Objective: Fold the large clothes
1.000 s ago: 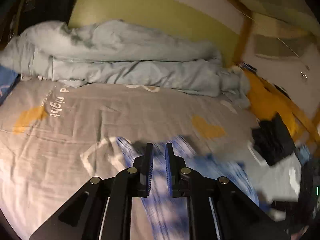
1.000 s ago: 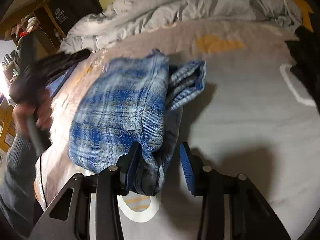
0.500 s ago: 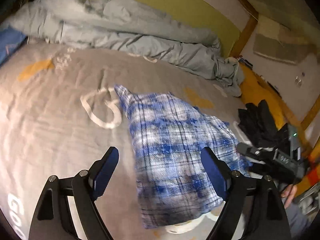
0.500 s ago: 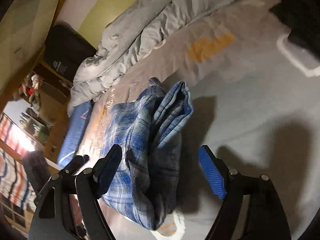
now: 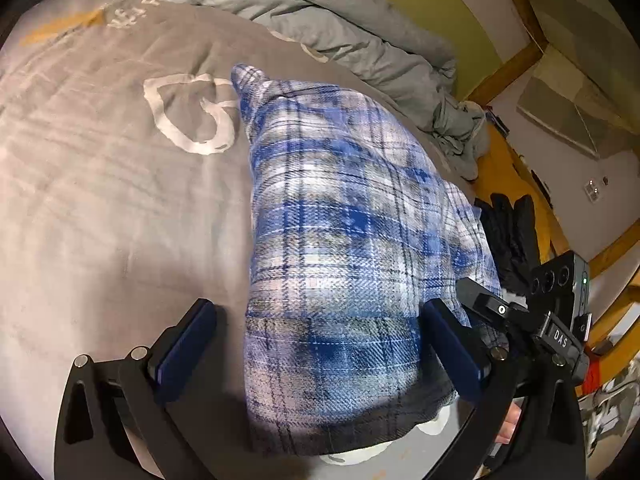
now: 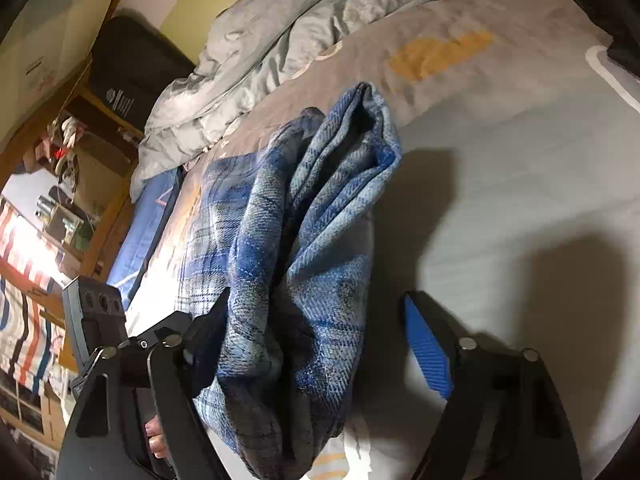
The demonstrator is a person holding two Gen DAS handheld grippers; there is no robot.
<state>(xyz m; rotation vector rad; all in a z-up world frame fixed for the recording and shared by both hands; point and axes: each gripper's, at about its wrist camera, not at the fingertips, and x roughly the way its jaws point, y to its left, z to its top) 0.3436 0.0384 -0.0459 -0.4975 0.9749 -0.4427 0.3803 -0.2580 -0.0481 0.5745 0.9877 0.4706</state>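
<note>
Folded blue plaid shirt [image 5: 344, 248] on bed; left tongs [image 5: 316, 348], right tongs [image 6: 320, 344] spread wide, empty.

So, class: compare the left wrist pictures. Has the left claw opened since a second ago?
Yes. The left claw was nearly shut a second ago; now its fingers stand wide apart, either side of the folded plaid shirt on the bed.

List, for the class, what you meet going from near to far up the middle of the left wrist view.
Folded blue plaid flannel shirt → grey printed bedsheet → crumpled grey duvet → yellow-green wall.
</note>
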